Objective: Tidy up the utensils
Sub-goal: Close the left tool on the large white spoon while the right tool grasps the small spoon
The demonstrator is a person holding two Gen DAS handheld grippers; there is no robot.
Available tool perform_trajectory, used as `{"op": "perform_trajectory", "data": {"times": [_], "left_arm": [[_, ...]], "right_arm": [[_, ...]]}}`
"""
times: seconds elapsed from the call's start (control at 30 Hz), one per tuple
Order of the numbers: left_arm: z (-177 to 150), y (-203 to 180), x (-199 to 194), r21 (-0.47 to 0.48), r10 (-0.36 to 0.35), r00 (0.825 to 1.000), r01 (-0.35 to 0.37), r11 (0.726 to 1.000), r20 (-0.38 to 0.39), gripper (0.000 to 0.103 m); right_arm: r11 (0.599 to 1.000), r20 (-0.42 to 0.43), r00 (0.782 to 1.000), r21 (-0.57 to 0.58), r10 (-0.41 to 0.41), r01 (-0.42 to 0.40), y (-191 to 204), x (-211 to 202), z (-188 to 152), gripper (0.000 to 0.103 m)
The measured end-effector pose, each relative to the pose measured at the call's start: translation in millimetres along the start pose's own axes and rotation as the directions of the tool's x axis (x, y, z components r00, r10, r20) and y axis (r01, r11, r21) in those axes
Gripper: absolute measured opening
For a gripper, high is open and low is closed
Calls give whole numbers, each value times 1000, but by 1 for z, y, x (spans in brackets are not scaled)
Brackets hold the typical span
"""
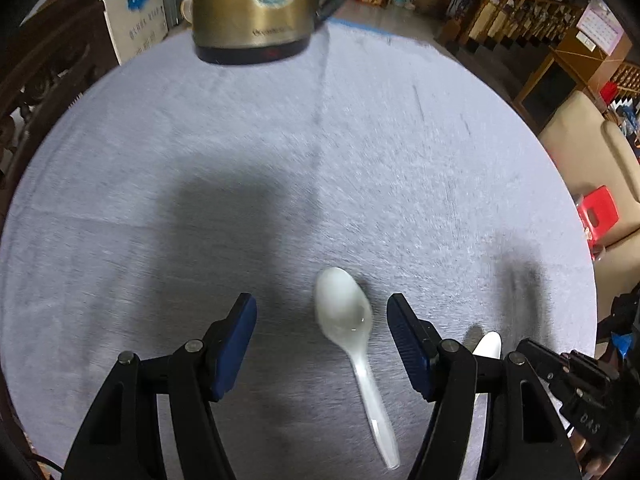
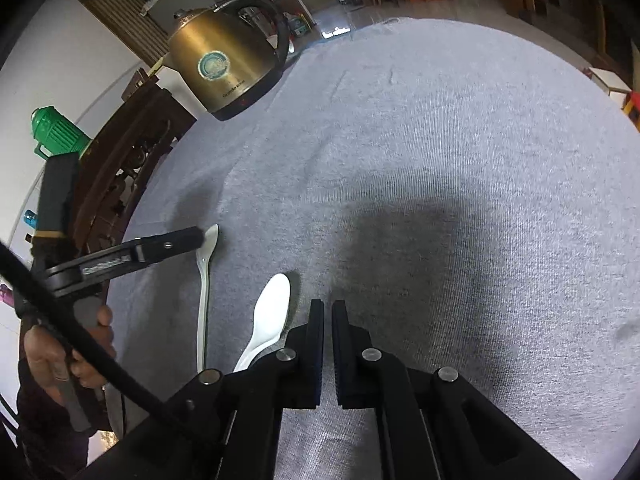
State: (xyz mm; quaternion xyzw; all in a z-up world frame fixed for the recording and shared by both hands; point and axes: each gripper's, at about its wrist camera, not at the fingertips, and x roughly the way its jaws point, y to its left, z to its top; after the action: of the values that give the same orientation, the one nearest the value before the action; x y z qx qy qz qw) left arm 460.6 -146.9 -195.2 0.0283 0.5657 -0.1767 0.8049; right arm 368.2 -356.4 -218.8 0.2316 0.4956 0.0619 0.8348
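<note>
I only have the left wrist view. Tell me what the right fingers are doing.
Observer: The right gripper has its fingers shut, with nothing between them.
Operator: My view shows only the white spoon's tip. Describe the rest.
Observer: The white spoon lies bowl-up just left of those shut fingertips, and its handle runs back under that gripper.
Operator: Report anything off the table to the left.
Observer: A green ribbed container stands beyond the left edge of the table.
</note>
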Motion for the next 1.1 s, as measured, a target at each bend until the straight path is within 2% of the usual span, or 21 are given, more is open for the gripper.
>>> {"op": "perform_trajectory", "data": {"times": [0.1, 0.13, 0.17, 0.2, 0.23, 0.3, 0.4, 0.43, 0.53, 0.57, 0.73, 0.9, 0.97, 1.0, 1.03, 1.1], "left_arm": [[-3, -7, 8, 22, 7, 1000, -7, 1000, 2, 68], [-5, -9, 9, 38, 20, 1000, -20, 999, 14, 66], [-7, -9, 8, 49, 25, 999, -26, 998, 29, 50], [-8, -9, 7, 60, 34, 999, -37, 997, 41, 39], [-9, -8, 7, 76, 33, 999, -36, 996, 43, 34], [-9, -2, 5, 73, -1, 999, -2, 997, 42, 33], [-16, 9, 1, 82, -8, 999, 4, 997, 51, 32], [-19, 13, -1, 85, -10, 999, 5, 996, 52, 32], [-26, 26, -13, 90, -18, 998, 12, 996, 62, 32], [-30, 29, -18, 96, -11, 997, 4, 995, 71, 32], [-41, 35, -38, 95, -2, 993, -9, 995, 117, 32], [-54, 41, -65, 76, 25, 982, -40, 996, 186, 32], [-59, 38, -72, 80, 40, 975, -59, 995, 216, 32], [-63, 38, -77, 81, 44, 972, -64, 995, 230, 32], [-66, 38, -82, 80, 43, 970, -64, 995, 238, 32], [-67, 34, -88, 75, 43, 968, -63, 995, 248, 32]], "right_arm": [[1000, -12, 1000, 3, 8, -8, 1, 3, -1, 6], [1000, -15, 1000, 2, 10, -10, 2, 4, 0, 9], [1000, -18, 1000, 1, 12, -12, 3, 4, 0, 18], [1000, -17, 1000, -1, 10, -10, 4, 4, 0, 22], [1000, -15, 1000, -3, 9, -9, 5, 4, 0, 27], [1000, -15, 1000, -11, 6, -7, 9, 5, 0, 29], [1000, -30, 1000, -31, 0, -1, 20, 10, 3, 29], [999, -35, 999, -43, -7, 5, 25, 12, 3, 33], [996, -41, 998, -86, -42, 38, 38, 21, 5, 55], [994, -41, 998, -99, -56, 52, 42, 24, 6, 57], [976, -52, 989, -180, -137, 126, 67, 39, 10, 58], [925, -20, 966, -292, -259, 242, 86, 51, 8, 56], [902, 8, 953, -320, -302, 288, 90, 52, 4, 41], [888, 26, 947, -339, -321, 311, 91, 53, 2, 38], [885, 38, 947, -347, -319, 312, 91, 53, 0, 37], [888, 58, 946, -330, -320, 321, 85, 49, -1, 21]]}}
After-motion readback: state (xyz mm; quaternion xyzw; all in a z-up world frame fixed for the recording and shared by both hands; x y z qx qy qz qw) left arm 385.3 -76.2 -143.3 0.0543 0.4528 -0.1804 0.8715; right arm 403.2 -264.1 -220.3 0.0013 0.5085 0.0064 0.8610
